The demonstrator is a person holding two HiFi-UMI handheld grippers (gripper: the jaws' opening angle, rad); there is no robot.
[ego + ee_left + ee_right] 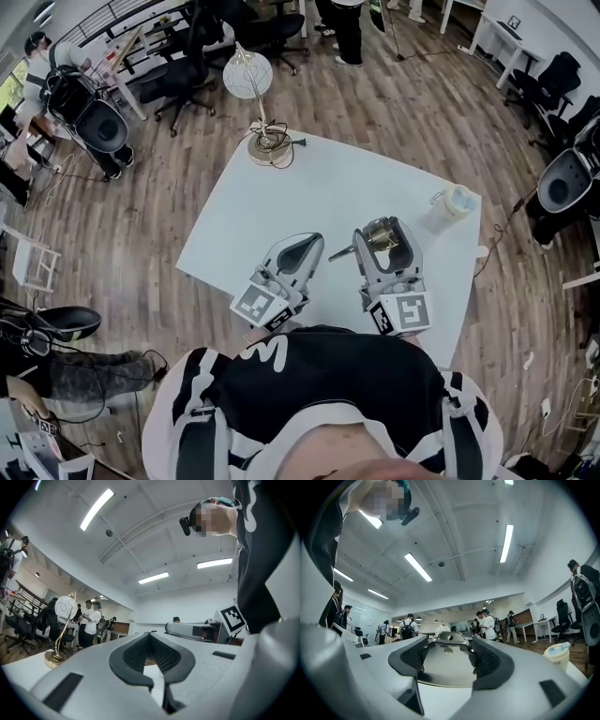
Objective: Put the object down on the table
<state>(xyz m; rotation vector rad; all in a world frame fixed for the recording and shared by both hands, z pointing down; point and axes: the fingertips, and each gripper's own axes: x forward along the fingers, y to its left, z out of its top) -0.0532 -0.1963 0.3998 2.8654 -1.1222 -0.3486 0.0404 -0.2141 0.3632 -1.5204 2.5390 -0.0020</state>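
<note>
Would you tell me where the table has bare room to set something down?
The table is bare in the middle, between lamp and left gripper. It is tighter at right, between the cup and the right gripper with its metal object.

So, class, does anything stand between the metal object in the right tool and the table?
Nothing visible does. The right tool grips the metal object over bare table; the plastic cup and the lamp stand well aside.
</note>
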